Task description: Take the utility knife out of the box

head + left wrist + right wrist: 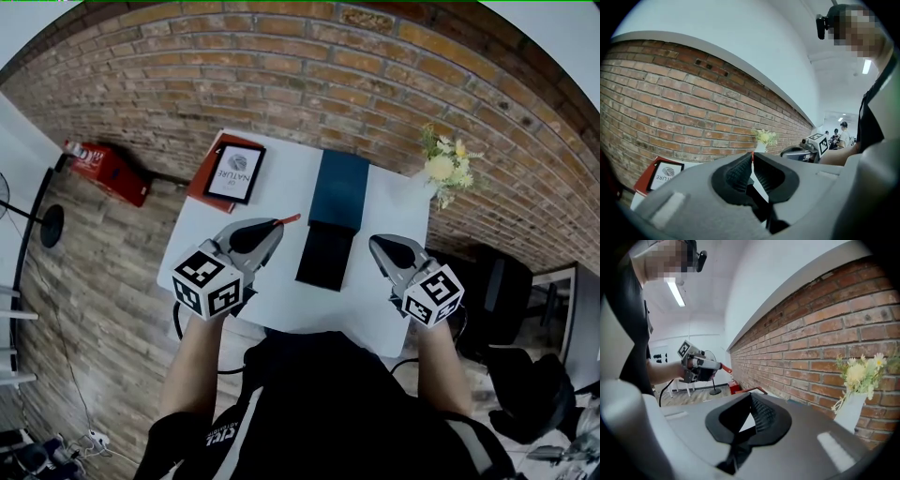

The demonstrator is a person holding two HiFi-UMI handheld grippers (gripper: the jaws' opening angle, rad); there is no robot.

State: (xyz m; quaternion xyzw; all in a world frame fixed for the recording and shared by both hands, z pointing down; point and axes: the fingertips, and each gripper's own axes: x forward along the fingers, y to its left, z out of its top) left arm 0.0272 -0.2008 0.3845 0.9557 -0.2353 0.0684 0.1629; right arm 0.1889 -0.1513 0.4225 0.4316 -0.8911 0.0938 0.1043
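One knife [289, 218], pinched in level left gripper [272, 227]

Grey left hand-held gripper [277, 226], grey right hand-held gripper [376, 243], black-white marker cubes [208, 284]; black top [328, 394]

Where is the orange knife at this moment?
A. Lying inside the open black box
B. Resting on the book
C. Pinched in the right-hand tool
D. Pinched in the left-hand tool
D: the knife sticks out of the tip of the left gripper, whose jaws are closed on it, clear of the black box; the right gripper is shut with nothing in it.
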